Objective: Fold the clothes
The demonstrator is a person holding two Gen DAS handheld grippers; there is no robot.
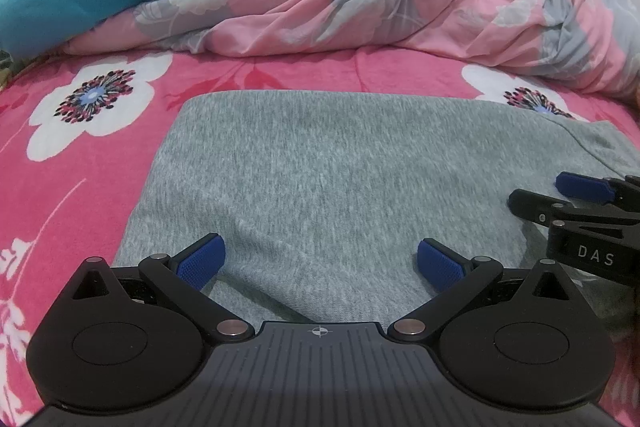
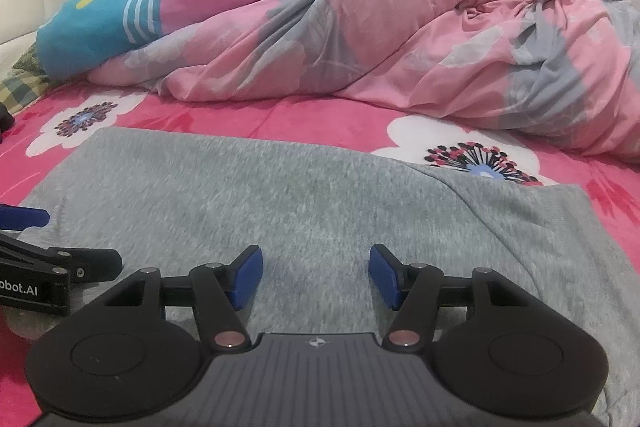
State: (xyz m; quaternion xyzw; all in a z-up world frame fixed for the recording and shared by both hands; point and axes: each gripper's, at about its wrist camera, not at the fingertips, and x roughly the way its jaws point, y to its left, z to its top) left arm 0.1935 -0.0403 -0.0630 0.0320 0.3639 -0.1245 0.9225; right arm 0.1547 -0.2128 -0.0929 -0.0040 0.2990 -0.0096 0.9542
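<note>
A: Why does the grey heathered knit garment [image 1: 320,187] lie flat on the pink bedspread with white flowers [image 1: 88,115]?

B: You have it spread smooth in a broad panel so the next fold has a clean edge. It sits on the near side of the bedspread, well clear of the crumpled pink-and-grey floral quilt [image 2: 400,39] heaped beyond its far edge.

A: And your grippers?

B: Your left gripper [image 1: 320,263] hangs low over the near part of the garment, tilted downward, jaws spread wide, nothing between the blue pads but cloth below. Your right gripper [image 2: 316,277] is beside it, toward the garment's right half, also angled down. Its jaws are parted too, less widely, and pinch nothing.

A: Do the pads touch the fabric?

B: Hard to say; the fisheye flattens it, though the left gripper's pads seem to dent the cloth slightly.

A: Next?

B: Probably you take the near hem with both.
</note>
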